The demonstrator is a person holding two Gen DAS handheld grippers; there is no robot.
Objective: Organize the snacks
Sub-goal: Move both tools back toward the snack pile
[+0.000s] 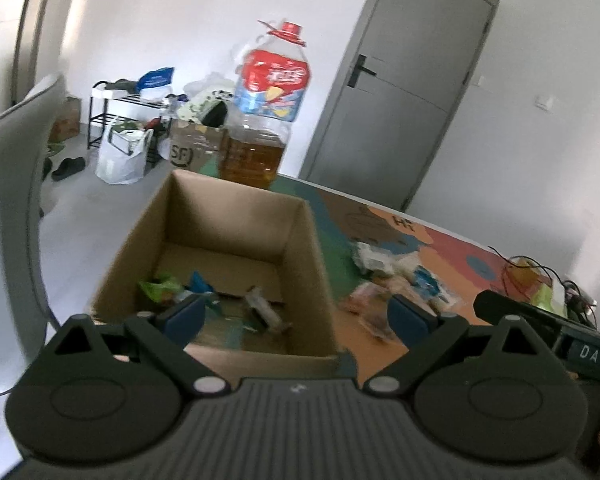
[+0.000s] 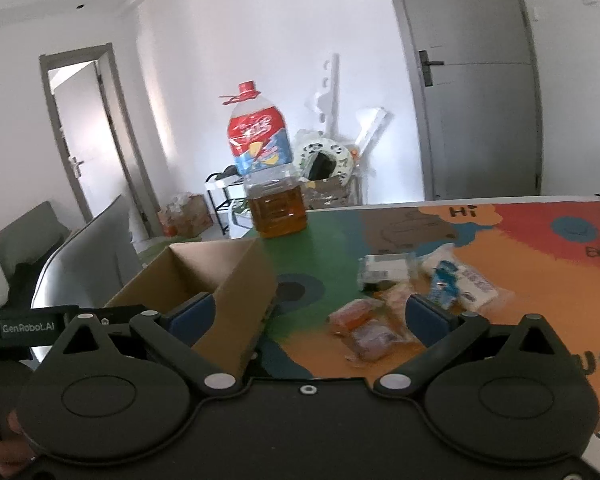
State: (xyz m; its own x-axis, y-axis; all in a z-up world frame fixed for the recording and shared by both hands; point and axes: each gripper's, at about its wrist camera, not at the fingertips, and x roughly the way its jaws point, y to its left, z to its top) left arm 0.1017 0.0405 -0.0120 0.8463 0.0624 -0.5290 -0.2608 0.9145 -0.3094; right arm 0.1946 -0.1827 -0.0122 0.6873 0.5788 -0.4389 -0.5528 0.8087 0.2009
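Left gripper (image 1: 296, 314): wide open, nothing in it. It hangs over the near edge of the cardboard box (image 1: 308, 264).
Right gripper (image 2: 308, 316): wide open too, nothing in it. It hangs between the box and the loose snacks.
Snacks in the box (image 1: 220, 300): a few packets lie on the bottom — a green one, a blue one and a pale one.
Snacks on the table (image 2: 404, 296): a small pile lies to the right of the box on the bright mat (image 2: 520, 248). There are orange packets, a blue one and some white ones, all close together and touching.
Oil bottle (image 2: 266, 176): big, tall, partly full, standing just behind the box.
What could go wrong: the packets overlap, so a grab may pinch two at once, or only a corner, and one could slip out on the way.
Box worry: a bump from either gripper could push the light box along the table, maybe toward the oil bottle.
Wires (image 1: 548, 276): they sit at the far right — a wide swing could snag them.
Blur: both views are a bit smeared, so aiming may be off.
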